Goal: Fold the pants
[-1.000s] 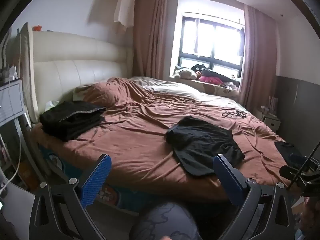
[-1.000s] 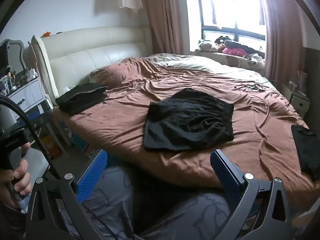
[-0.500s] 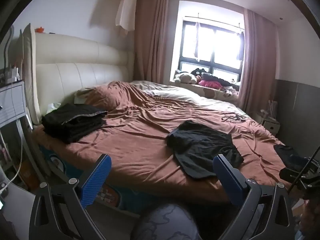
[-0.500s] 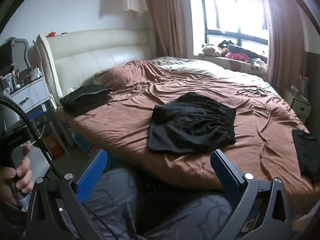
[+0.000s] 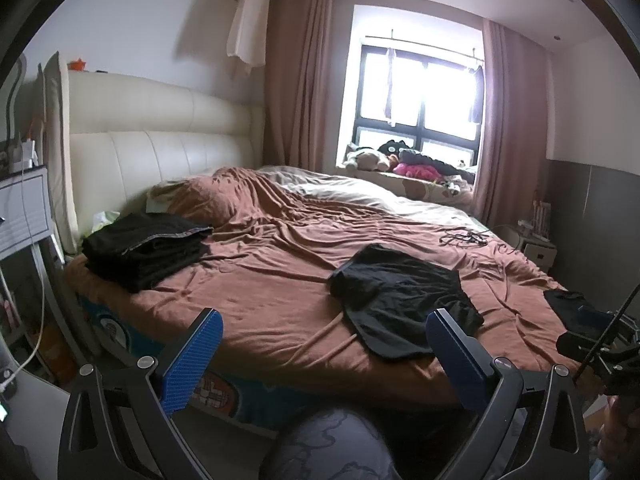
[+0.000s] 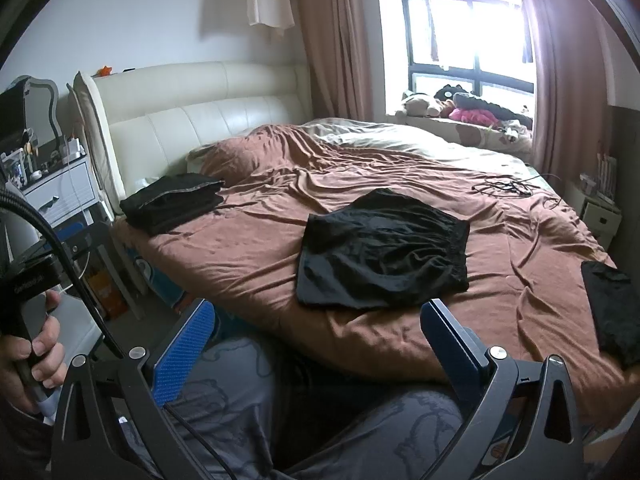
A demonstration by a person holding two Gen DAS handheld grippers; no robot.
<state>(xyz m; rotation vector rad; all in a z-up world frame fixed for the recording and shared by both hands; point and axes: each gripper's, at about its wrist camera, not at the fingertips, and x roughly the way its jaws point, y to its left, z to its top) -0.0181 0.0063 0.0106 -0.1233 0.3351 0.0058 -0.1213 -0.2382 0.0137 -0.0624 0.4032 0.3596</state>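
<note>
Lying spread on a brown bedspread (image 6: 248,256) near the front edge of the bed, a pair of black pants (image 6: 384,256) rests flat and somewhat wrinkled, untouched by either tool. Both the left hand-held gripper (image 5: 320,356) and the right hand-held gripper (image 6: 316,344) hover in front of the bed with their blue-padded fingers spread wide and holding nothing, above the person's grey patterned trouser legs (image 6: 240,408). A stack of folded dark clothes (image 6: 176,200) sits near the cream headboard (image 6: 200,120), and another dark garment (image 6: 612,312) lies at the bed's right edge.
</note>
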